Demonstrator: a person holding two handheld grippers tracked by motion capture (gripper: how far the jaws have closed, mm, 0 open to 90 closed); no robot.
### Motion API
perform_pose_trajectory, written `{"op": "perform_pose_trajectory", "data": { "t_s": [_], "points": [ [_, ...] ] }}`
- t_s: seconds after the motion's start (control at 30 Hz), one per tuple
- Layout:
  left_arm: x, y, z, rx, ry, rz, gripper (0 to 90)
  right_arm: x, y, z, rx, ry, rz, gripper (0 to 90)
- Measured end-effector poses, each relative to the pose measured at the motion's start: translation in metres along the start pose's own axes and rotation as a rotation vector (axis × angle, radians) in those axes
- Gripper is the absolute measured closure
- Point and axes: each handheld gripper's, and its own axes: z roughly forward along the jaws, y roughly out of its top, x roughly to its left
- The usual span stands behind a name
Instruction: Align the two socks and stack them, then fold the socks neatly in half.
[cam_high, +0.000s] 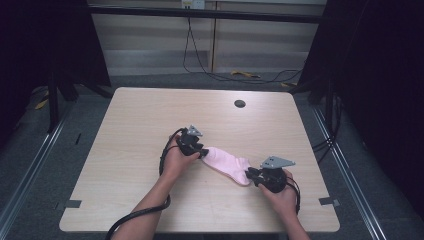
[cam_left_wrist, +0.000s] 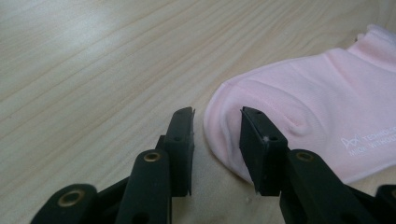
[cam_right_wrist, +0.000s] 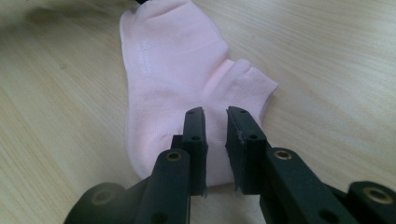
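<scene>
A pale pink ankle sock (cam_high: 225, 162) lies flat on the wooden table (cam_high: 145, 120), toe to the left and cuff to the right. My left gripper (cam_high: 203, 153) is at the toe end. In the left gripper view it (cam_left_wrist: 217, 114) is open, and the rounded toe of the sock (cam_left_wrist: 317, 107) lies between and beyond the jaws. My right gripper (cam_high: 250, 176) is at the cuff end. In the right gripper view it (cam_right_wrist: 215, 112) stands over the sock (cam_right_wrist: 173, 70) near its cuff, jaws a narrow gap apart with no fabric pinched between them.
A round dark grommet hole (cam_high: 240, 103) sits near the table's far edge. Grey tape marks (cam_high: 74, 203) are at the front corners. Cables (cam_high: 220, 75) run on the floor beyond the table. Dark curtains hang at both sides.
</scene>
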Motion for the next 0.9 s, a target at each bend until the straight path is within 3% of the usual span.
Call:
{"op": "perform_pose_trajectory", "data": {
  "t_s": [0.23,0.5,0.77,0.9],
  "points": [
    [-0.0023,0.0016,0.0002,0.015,-0.006,0.003,70.7,0.0002,-0.0003,0.0002,-0.002,-0.004,-0.001,77.3],
    [-0.0024,0.0029,0.0009,0.025,-0.038,-0.032,80.3,0.0013,-0.0005,0.0007,0.000,-0.005,-0.004,76.9],
    [-0.0063,0.0049,0.0001,0.048,-0.029,-0.018,85.9,0.0008,0.0010,-0.0005,-0.005,-0.006,0.008,76.4],
    [-0.0062,0.0033,0.0008,0.027,-0.027,-0.024,86.6,-0.0001,0.0008,-0.0010,-0.005,-0.007,0.009,76.2]
  ]
}}
